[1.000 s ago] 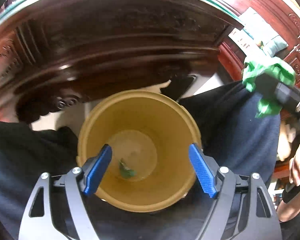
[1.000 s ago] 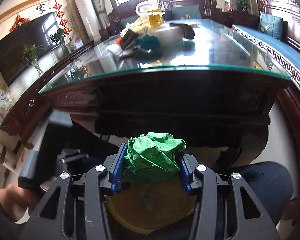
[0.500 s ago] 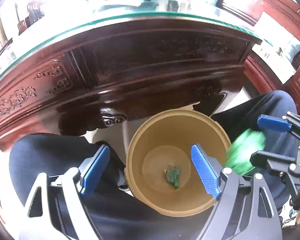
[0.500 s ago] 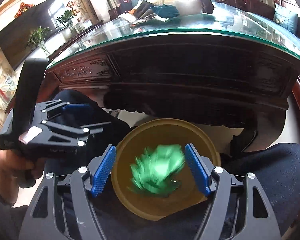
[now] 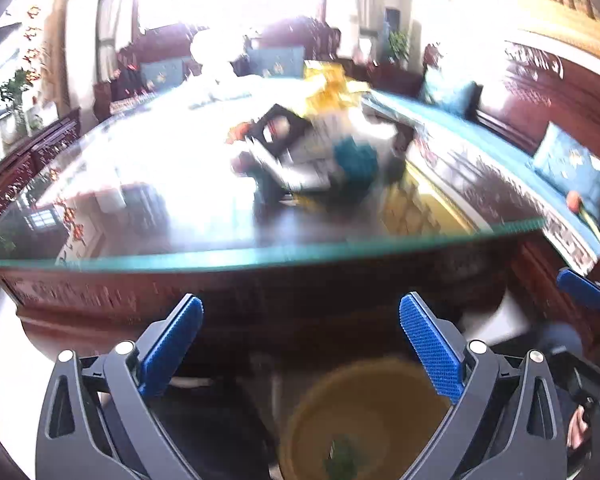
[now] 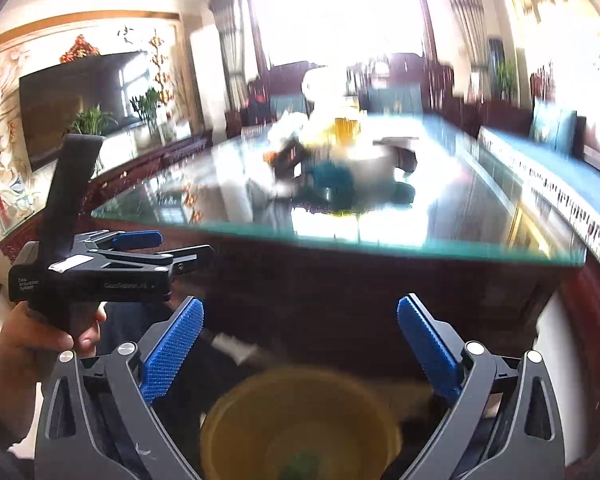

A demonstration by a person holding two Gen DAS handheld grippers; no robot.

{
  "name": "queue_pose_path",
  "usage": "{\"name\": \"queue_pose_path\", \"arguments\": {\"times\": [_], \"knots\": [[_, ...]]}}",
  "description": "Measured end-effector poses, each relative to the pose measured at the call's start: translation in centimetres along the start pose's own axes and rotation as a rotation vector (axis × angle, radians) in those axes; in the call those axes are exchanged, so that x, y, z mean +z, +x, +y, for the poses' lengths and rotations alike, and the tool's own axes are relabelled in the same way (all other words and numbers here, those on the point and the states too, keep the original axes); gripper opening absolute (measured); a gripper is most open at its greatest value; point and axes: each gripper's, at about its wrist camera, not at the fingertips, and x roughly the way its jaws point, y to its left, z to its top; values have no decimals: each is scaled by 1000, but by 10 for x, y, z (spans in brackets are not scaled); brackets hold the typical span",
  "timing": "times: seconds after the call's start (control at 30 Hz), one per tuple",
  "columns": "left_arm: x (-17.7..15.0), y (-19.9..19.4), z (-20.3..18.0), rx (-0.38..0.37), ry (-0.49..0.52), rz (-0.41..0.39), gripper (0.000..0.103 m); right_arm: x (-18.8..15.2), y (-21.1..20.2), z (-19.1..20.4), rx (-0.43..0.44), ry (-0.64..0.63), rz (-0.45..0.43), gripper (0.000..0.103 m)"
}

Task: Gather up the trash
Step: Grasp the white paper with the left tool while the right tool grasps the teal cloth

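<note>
Two hand-held grippers hover before a dark carved wooden table topped with a green-edged glass sheet (image 5: 260,258), both views smeared by motion blur. The left gripper (image 5: 300,344) has its blue ribbed fingers (image 5: 172,344) spread wide with nothing between them; in the right wrist view the same tool (image 6: 156,246) shows from the side, gripped by a bare hand (image 6: 40,344) at the left edge. The right gripper (image 6: 298,346) is likewise released, its blue pads (image 6: 172,350) well apart and empty; a blue fingertip of it enters the left wrist view at the far right (image 5: 580,290).

Below and between the fingers in both views sits a round mustard-yellow plastic bin (image 5: 364,412), standing below the table's edge. Crumpled green paper trash (image 5: 342,460) lies at its bottom, only partly in frame; the right wrist view catches the same bin (image 6: 300,420) with a green scrap (image 6: 304,466) at the lower border.

On the glass, well back from the near edge, lies a blurred heap of clutter (image 5: 316,148): a dark box, a teal bundle, yellow wrapping and white items, too smeared to tell apart. A black wall-mounted television (image 6: 80,100) and potted green plants (image 6: 94,120) stand at the left of the room.
</note>
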Motion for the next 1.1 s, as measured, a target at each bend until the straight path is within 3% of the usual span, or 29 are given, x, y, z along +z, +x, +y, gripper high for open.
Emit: {"name": "queue_pose_path", "arguments": {"times": [0.17,0.23,0.3,0.43,0.6,0.77,0.9,1.1], "knots": [[38,23,16,10,-77,-44,99,29,15,3,-100,-24,-124,95],[49,37,26,-18,-140,-44,99,34,25,5,-217,-33,-166,95],[55,45,31,-35,-187,-54,99,37,31,6,-271,-49,-224,95],[65,67,35,-16,-199,-36,99,51,60,5,-269,-107,-185,95],[74,98,39,-19,-216,20,99,69,86,-16,-232,-28,-151,95],[80,121,48,-53,-270,44,75,74,95,-36,-229,73,-167,95],[83,128,48,-58,-271,53,72,70,92,-49,-214,128,-186,95],[91,140,52,-74,-285,69,40,68,105,-58,-183,160,-133,95]]}}
